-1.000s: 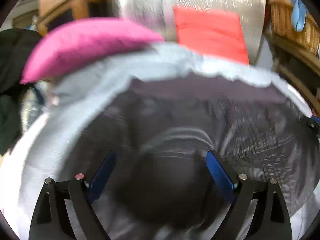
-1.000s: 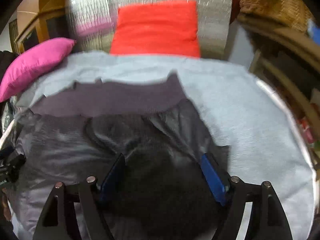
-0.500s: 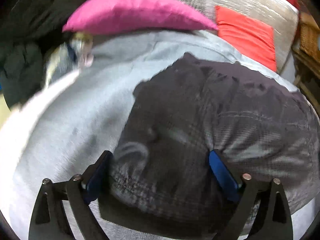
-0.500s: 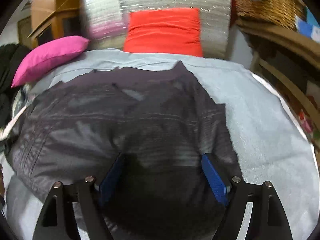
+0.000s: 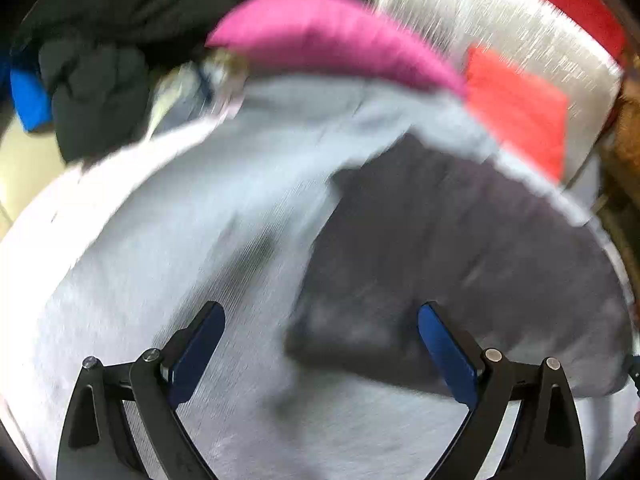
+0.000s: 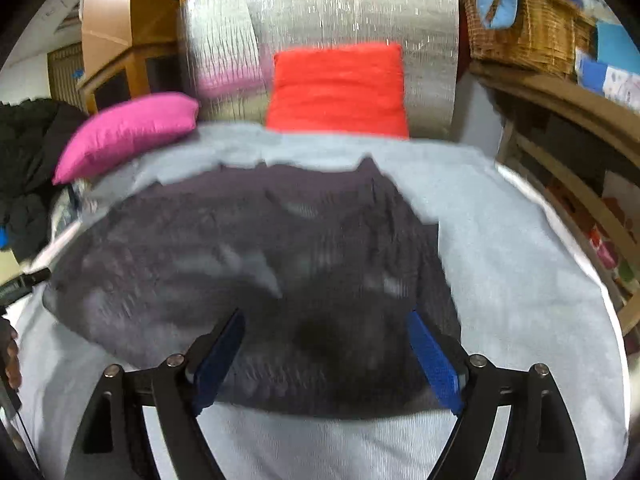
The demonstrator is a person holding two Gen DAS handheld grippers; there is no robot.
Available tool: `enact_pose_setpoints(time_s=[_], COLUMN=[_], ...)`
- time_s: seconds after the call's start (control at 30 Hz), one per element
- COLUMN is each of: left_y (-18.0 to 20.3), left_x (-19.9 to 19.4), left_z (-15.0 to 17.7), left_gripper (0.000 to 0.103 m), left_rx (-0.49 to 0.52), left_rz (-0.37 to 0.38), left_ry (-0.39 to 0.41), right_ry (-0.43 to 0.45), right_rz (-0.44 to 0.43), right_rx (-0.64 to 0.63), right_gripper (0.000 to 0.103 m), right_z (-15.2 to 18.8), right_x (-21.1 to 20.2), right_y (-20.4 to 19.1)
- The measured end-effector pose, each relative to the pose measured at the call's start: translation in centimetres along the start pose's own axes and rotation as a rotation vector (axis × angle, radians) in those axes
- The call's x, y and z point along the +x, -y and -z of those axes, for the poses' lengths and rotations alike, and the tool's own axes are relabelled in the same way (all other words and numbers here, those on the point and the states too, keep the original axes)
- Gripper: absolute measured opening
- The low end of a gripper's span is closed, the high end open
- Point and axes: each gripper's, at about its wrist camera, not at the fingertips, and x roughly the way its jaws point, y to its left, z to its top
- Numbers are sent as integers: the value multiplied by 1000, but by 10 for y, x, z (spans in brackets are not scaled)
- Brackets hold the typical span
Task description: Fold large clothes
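Note:
A dark grey garment (image 6: 260, 248) lies flat and folded on a light grey bed cover (image 6: 520, 260). My right gripper (image 6: 326, 320) hovers over the garment's near edge. Its blue pads stand wide apart and its jaws are opening, with cloth below them but none pinched. In the blurred left wrist view the garment (image 5: 460, 248) fills the right half. My left gripper (image 5: 320, 312) is open above the garment's near left corner, its left finger over the bare cover (image 5: 160, 220). A hand (image 6: 10, 356) shows at the left edge of the right wrist view.
A pink cushion (image 6: 128, 132) and a red cushion (image 6: 340, 88) lean against a silver padded backrest (image 6: 352, 8) at the far end. Dark clothes (image 5: 96, 80) are piled to the left. A wicker basket (image 6: 524, 28) sits on wooden shelves (image 6: 580, 152) at the right.
Both grippers have drawn back toward the garment's near edge. The left one has swung left and rolled, so bare cover now lies under its left finger. The garment lies flatter.

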Motion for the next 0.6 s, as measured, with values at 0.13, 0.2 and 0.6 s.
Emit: enact_pose_setpoints(time_s=[0.13,0.2,0.6], left_y=[-12,-6,32], left_x=[6,-6,-63], left_z=[2,-2,5], left_gripper=[98,98,98], left_rx=[-59,-35,41], left_rz=[49,11,9], left_ry=[-40,-14,82], right_ry=[-60,-50,99], right_rz=[-3,12,-73], right_rx=[106,99,-36], right_gripper=[94,94,95], right_z=[9,4,-10], right_x=[20,10,-38], right_y=[24,21,-49])
